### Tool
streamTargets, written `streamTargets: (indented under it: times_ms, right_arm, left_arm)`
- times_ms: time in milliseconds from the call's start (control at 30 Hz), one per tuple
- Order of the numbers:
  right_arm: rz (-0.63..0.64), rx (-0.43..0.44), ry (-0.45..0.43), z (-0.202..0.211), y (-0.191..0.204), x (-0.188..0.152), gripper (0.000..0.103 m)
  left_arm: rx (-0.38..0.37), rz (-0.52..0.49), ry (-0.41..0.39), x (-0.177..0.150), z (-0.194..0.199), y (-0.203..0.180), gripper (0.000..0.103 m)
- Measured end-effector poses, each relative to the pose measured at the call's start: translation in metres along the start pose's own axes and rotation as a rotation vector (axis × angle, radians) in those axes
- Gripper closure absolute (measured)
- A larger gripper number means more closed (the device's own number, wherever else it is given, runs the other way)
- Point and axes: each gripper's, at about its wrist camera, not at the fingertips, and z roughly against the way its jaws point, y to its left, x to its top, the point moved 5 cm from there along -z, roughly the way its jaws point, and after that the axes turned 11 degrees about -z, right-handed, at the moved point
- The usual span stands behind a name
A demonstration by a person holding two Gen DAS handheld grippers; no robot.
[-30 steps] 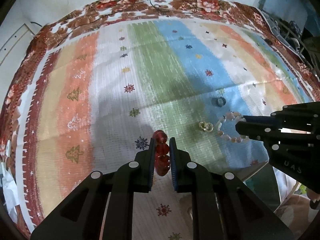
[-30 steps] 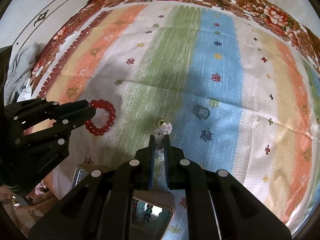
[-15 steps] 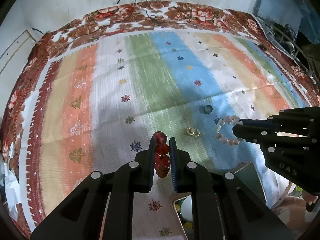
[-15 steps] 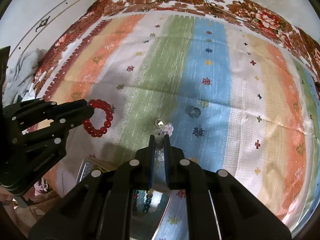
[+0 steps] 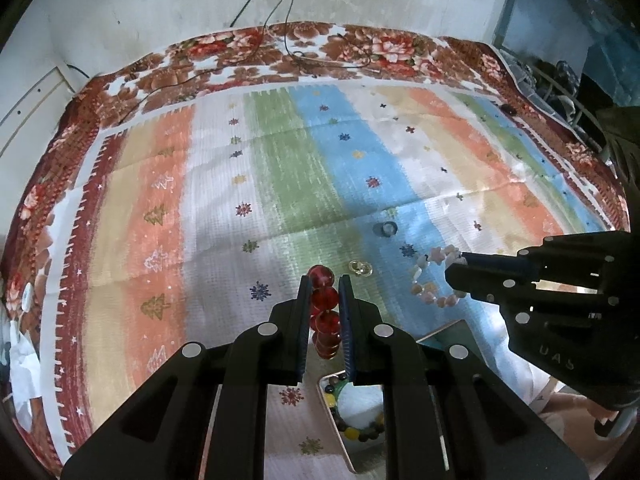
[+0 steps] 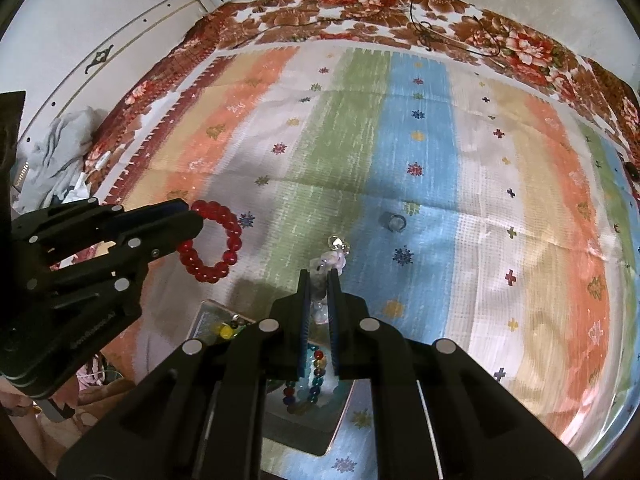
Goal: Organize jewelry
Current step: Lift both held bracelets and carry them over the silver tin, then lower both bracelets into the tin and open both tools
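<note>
A red bead bracelet (image 5: 325,300) hangs in the air, and my left gripper (image 5: 325,280) is shut on it above the striped cloth. From the right wrist view it shows as a full red bracelet (image 6: 224,256) hanging off the left gripper (image 6: 192,216). My right gripper (image 6: 319,274) is shut on a pale pink-white bead bracelet (image 6: 330,262); in the left wrist view the pale bracelet (image 5: 424,288) dangles from the right gripper (image 5: 458,266). Small gold rings (image 5: 360,268) and a dark ring (image 5: 387,229) lie on the cloth ahead.
A shallow jewellery tray (image 5: 340,440) with coloured bead bracelets sits under both grippers; its rim (image 6: 340,420) shows below my right fingers. The striped cloth (image 5: 280,168) covers a floral blanket. Cables lie at the far edge, and crumpled clothes (image 6: 60,148) at the left.
Both grippers have lifted up and back with their bracelets still held. The tray beneath them has come further into view, and the rings on the cloth look farther away.
</note>
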Motion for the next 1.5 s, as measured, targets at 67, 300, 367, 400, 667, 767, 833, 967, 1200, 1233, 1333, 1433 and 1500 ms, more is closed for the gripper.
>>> streamTargets:
  times_ms: [67,300,367,400,667,767,833,967,1200,1233,1333,1433,1500]
  right_arm:
    - [-0.012,-0.015,-0.019,0.006,-0.002,-0.001,0.094]
    - [-0.033,0.003,-0.043,0.023,-0.005,-0.008,0.094]
    - [-0.034,0.011,-0.051,0.029,-0.004,-0.012,0.094]
    - [-0.034,0.014,-0.054,0.031,-0.003,-0.014,0.094]
    - [-0.038,0.041,-0.044,0.042,0.007,-0.039,0.094]
    - [-0.040,0.042,-0.040,0.045,0.008,-0.049,0.094]
    - [-0.043,0.042,-0.040,0.047,0.008,-0.056,0.094]
    - [-0.043,0.046,-0.036,0.048,0.010,-0.065,0.094]
    - [-0.039,0.047,-0.031,0.047,0.012,-0.067,0.094]
    - [-0.039,0.048,-0.029,0.046,0.012,-0.068,0.094]
    - [-0.044,0.046,-0.018,0.043,0.011,-0.068,0.094]
    - [-0.061,0.034,-0.007,0.038,0.008,-0.066,0.090]
    - [-0.072,0.028,-0.007,0.037,0.005,-0.064,0.064]
  left_arm:
    - [-0.003,0.000,-0.010,-0.001,0.005,-0.003,0.090]
    - [-0.015,0.003,-0.052,-0.005,0.026,-0.013,0.090]
    - [-0.019,0.003,-0.065,-0.006,0.032,-0.016,0.090]
    - [-0.019,0.002,-0.069,-0.007,0.035,-0.018,0.090]
    - [-0.017,-0.026,-0.092,-0.020,0.053,-0.037,0.090]
    - [-0.015,-0.025,-0.099,-0.027,0.059,-0.043,0.090]
    - [-0.018,-0.026,-0.099,-0.032,0.061,-0.048,0.090]
    - [-0.018,-0.028,-0.098,-0.037,0.063,-0.052,0.090]
    - [-0.018,-0.032,-0.096,-0.042,0.062,-0.056,0.090]
    - [-0.018,-0.032,-0.093,-0.043,0.062,-0.056,0.090]
    - [-0.020,-0.028,-0.083,-0.043,0.060,-0.054,0.090]
    - [-0.027,-0.026,-0.064,-0.043,0.055,-0.052,0.090]
    - [-0.026,-0.024,-0.065,-0.041,0.054,-0.050,0.086]
